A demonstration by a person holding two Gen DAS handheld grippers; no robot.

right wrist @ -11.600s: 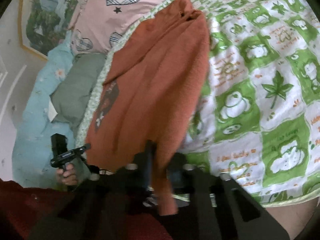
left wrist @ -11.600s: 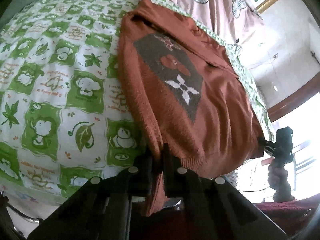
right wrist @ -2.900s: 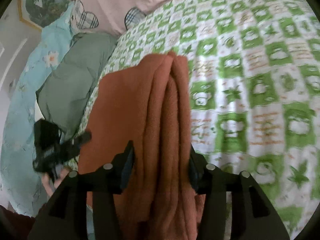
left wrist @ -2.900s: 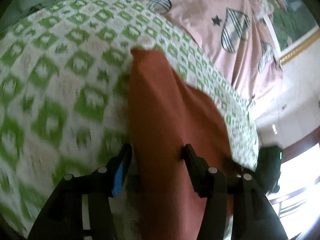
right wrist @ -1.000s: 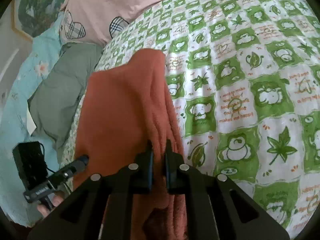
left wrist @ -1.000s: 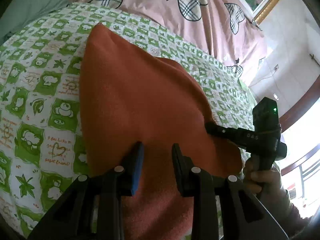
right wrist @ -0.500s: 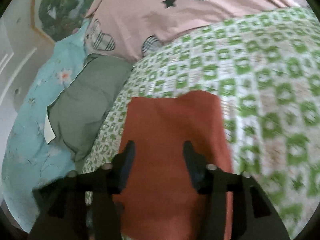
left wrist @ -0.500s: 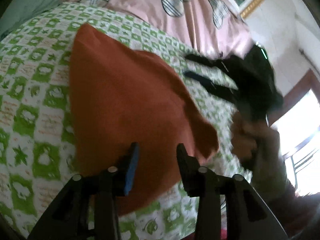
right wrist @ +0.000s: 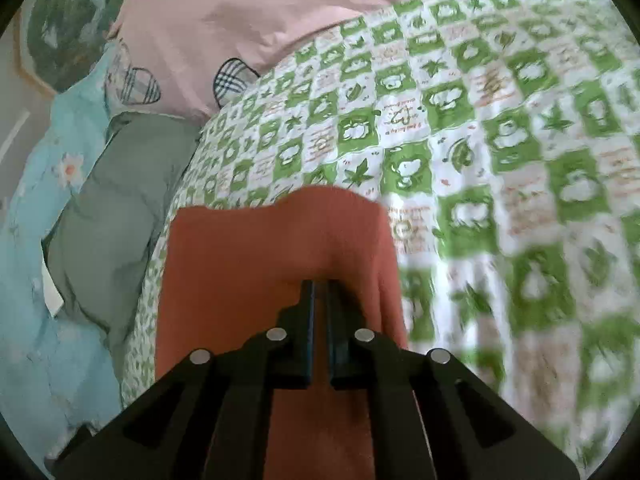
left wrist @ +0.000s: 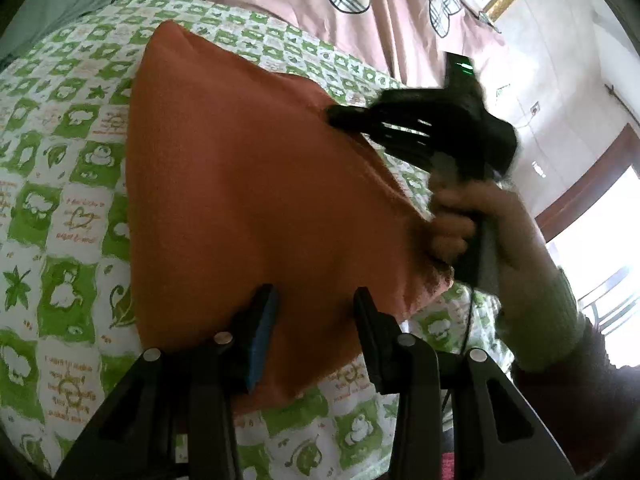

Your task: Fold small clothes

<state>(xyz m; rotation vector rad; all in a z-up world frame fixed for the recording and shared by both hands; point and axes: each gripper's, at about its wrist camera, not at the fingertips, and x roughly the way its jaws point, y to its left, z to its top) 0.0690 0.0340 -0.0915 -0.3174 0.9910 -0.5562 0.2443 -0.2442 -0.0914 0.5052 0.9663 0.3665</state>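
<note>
A folded rust-orange sweater lies on the green-and-white checked bedspread. My left gripper is open and empty, its fingers just above the sweater's near edge. My right gripper shows in the left wrist view, held by a hand over the sweater's right side. In the right wrist view the sweater fills the lower middle. The right gripper has its jaws closed together over the sweater; I cannot tell whether cloth is pinched between them.
A pink quilt with plaid hearts lies at the back. A grey-green pillow and a light blue floral sheet lie left of the bedspread in the right wrist view. A wall and bright window are at the right.
The right gripper has gone from open to closed and dropped lower onto the sweater. The left gripper stays open and has pulled back slightly. The sweater went from spread out to folded over the earlier frames.
</note>
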